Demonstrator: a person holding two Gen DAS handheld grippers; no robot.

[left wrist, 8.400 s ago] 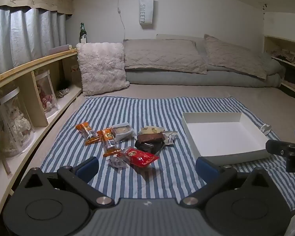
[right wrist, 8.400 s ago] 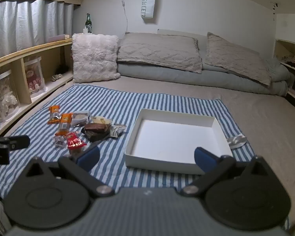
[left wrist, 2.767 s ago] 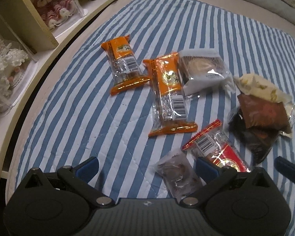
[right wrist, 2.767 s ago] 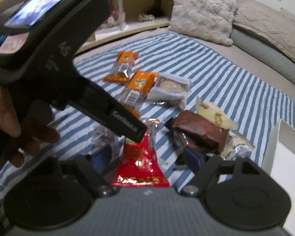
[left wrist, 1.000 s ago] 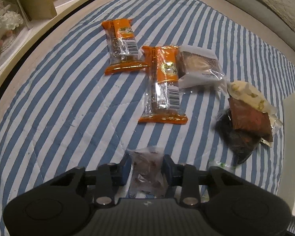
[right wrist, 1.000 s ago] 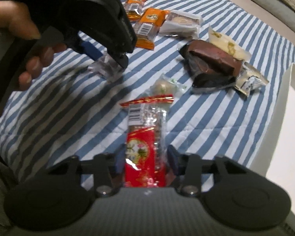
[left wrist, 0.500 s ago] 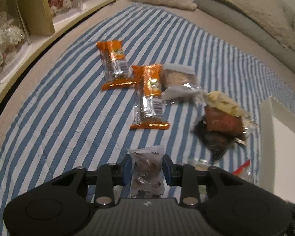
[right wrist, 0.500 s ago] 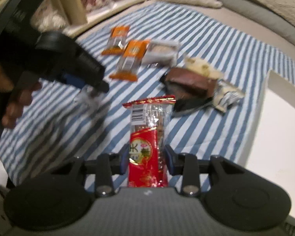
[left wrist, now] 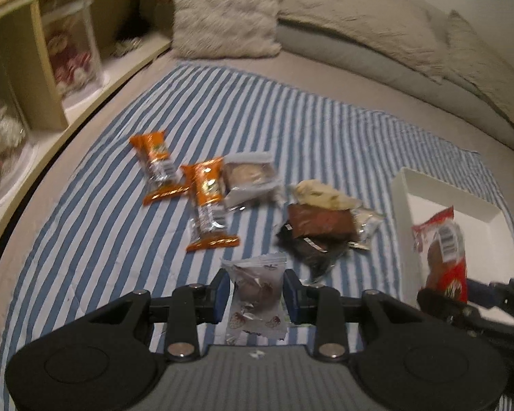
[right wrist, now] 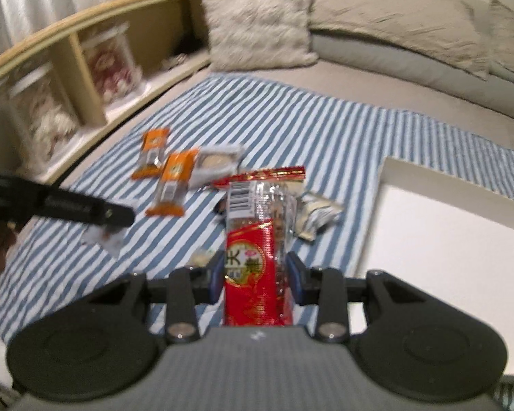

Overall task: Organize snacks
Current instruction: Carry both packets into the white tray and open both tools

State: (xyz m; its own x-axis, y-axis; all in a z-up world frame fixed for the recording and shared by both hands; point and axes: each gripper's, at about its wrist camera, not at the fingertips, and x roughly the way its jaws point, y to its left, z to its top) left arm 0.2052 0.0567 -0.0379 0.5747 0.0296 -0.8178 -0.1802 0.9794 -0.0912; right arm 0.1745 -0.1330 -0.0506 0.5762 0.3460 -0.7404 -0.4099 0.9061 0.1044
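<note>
My left gripper (left wrist: 256, 291) is shut on a small clear-wrapped brown snack (left wrist: 257, 291), held above the striped cloth (left wrist: 96, 233). My right gripper (right wrist: 255, 274) is shut on a red-wrapped snack (right wrist: 257, 239); in the left wrist view that red snack (left wrist: 443, 253) hangs in front of the white box (left wrist: 428, 191). On the cloth lie two orange bars (left wrist: 207, 202), a clear-wrapped pastry (left wrist: 250, 179), a brown packet (left wrist: 320, 221) on a black one, and a yellowish one (left wrist: 320, 197). The white box (right wrist: 438, 239) lies to the right, empty in what shows.
A wooden shelf (right wrist: 78, 65) with jars runs along the left. A fluffy pillow (right wrist: 257, 20) and grey bedding (right wrist: 394, 10) lie at the back. A silver-wrapped snack (right wrist: 317, 214) sits near the box's left wall. The left gripper's arm (right wrist: 58, 205) crosses the right wrist view at left.
Both grippers have risen with their snacks and tilted up, so more of the bed shows. The right gripper with the red snack has moved toward the white box.
</note>
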